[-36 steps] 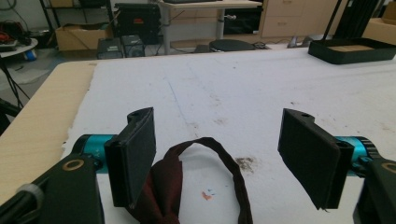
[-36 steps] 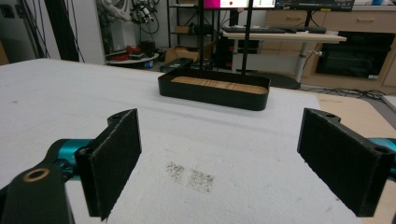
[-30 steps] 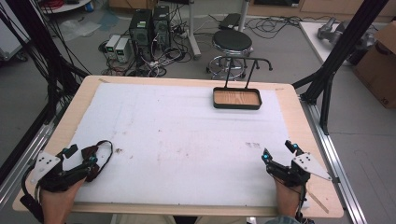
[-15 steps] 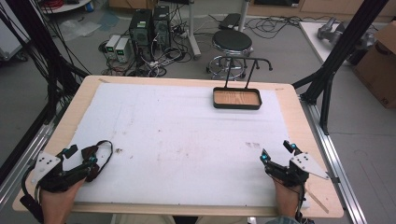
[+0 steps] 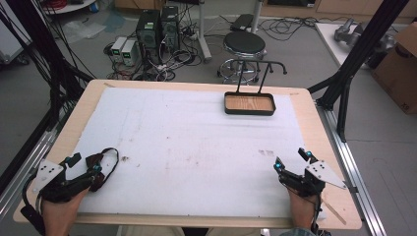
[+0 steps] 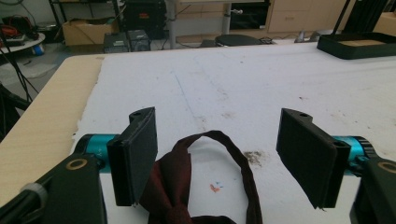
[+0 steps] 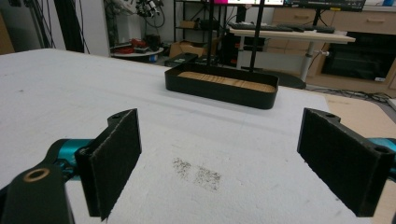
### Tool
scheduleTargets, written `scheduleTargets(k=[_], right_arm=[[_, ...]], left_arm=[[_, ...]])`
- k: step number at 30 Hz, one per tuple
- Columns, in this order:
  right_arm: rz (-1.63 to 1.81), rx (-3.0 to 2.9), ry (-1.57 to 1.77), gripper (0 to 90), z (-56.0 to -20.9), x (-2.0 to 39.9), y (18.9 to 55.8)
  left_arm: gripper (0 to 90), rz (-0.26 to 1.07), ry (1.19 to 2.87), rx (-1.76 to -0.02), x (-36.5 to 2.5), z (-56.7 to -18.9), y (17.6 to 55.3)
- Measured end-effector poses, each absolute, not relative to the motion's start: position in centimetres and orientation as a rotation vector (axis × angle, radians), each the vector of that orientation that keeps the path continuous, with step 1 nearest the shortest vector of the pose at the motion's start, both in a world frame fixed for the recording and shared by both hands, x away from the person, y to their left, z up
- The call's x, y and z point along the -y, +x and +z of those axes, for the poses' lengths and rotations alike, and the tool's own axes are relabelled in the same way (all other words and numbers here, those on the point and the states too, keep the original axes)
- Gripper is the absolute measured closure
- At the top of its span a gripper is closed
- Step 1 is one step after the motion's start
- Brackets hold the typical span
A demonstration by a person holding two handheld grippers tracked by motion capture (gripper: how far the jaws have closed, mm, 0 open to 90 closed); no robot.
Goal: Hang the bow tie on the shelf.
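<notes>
A dark red cloth band with a looped strap (image 6: pixel 219 154) lies on the white mat (image 5: pixel 196 142) at the near left. My left gripper (image 6: pixel 224 140) stands open around it, one jaw on each side, neither pad touching it. From above, the band (image 5: pixel 109 160) curls just past the left gripper (image 5: pixel 84 163). At the near right, my right gripper (image 5: pixel 291 160) is open with bare mat between its jaws (image 7: pixel 233 154). A black tray with a wooden floor (image 5: pixel 249 112) sits at the far right of the mat, also ahead of the right gripper (image 7: pixel 219 95).
A thin black T-shaped stand (image 5: pixel 260 69) rises behind the tray. Dark smudges (image 7: pixel 198 173) mark the mat in front of the right gripper. The wooden table edge (image 5: pixel 59 142) frames the mat. A stool (image 5: pixel 244 45) and computers (image 5: pixel 157 27) stand on the floor beyond.
</notes>
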State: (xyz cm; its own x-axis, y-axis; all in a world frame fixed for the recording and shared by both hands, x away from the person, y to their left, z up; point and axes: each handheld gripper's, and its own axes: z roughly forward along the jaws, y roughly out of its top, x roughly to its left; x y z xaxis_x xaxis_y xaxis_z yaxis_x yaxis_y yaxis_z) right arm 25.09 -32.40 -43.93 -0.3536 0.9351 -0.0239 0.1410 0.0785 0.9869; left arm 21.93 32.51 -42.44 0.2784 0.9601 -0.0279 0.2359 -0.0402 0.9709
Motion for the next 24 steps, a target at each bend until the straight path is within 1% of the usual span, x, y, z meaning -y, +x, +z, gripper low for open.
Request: scheduleTargets(k=[9,12,16,20,24], right_arm=[[1.348,-1.616,1.089,12.6,-43.9,32.4,25.1],[1.346,-1.618,1.088,12.6,-43.9,32.4,25.1],[1.345,-1.62,1.082,12.6,-43.9,32.4,25.2],[1.345,-1.621,1.081,12.7,-44.0,32.4,25.2],[1.347,-1.619,1.081,12.6,-43.9,32.4,25.1]], left_arm=[[32.1,0.861,1.53,-1.255,-33.1,-43.1,22.3],[33.2,0.835,1.536,-1.304,-33.4,-43.4,22.5],[39.2,0.803,1.571,-1.383,-33.5,-44.0,23.0],[43.9,0.809,1.603,-1.431,-33.5,-44.4,23.3],[46.6,0.795,1.626,-1.455,-33.5,-44.6,23.5]])
